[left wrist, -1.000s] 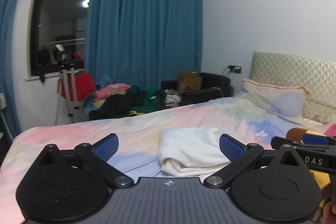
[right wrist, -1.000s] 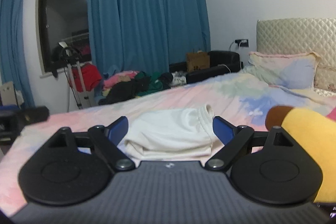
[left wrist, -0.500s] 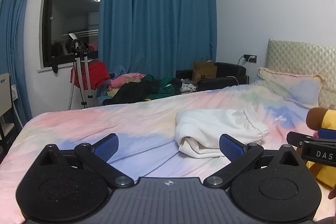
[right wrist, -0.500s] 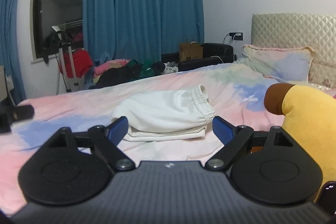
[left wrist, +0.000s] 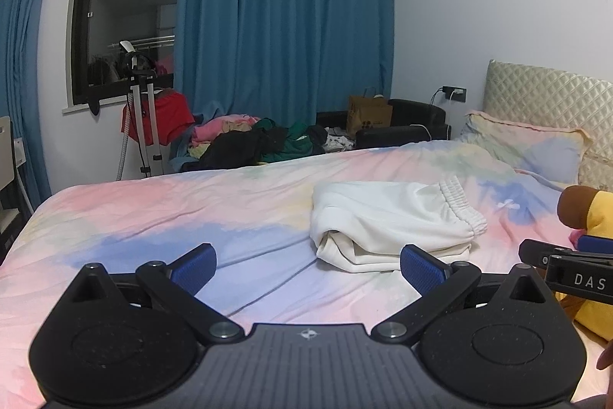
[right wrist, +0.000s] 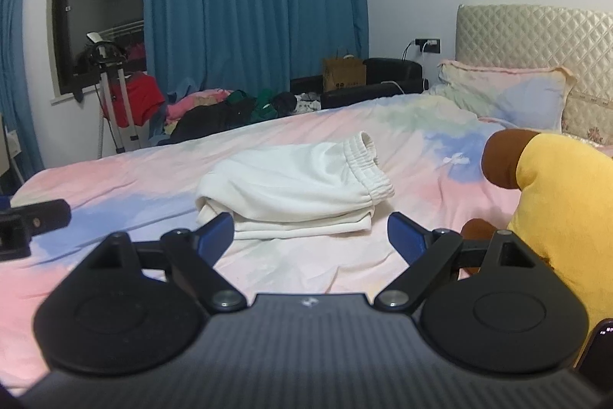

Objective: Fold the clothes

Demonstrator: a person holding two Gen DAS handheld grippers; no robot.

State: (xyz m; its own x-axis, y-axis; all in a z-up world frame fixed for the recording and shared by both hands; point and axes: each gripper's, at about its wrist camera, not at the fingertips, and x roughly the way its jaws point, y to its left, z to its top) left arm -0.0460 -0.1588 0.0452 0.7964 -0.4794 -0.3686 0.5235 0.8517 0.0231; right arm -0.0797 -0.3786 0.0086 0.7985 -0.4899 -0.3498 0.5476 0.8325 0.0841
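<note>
Left gripper: your left black two-finger gripper with blue pads (left wrist: 308, 263) is spread wide and holds nothing; it hangs above the bed, short of the garment.
Right gripper: your right black two-finger gripper with blue pads (right wrist: 310, 230) is likewise released and empty, its fingers framing the near edge of the garment without touching it, as far as you can judge from this view.
Garment: the white folded cotton shorts with an elastic ribbed waistband (left wrist: 387, 221) lie in a compact stack on the pastel tie-dye bedsheet (left wrist: 161, 217), waistband turned toward the quilted cream headboard (left wrist: 551, 94).
Neighbours: a yellow and brown plush toy (right wrist: 555, 186) lies well to the right of the stack, apart from it.
Work done: you appear to have finished this piece; the layers sit squared and nothing hangs loose.
Work left: a heap of dark, green and pink loose clothes (left wrist: 260, 140) remains beyond the far edge of the bed, apparently unfolded. You would need to fetch the next item from there.
Change since one second ago: both cameras have drawn back and risen; the stack now sits farther from your fingers, and more of the sheet shows in front of it. The stack itself has not shifted.
</note>
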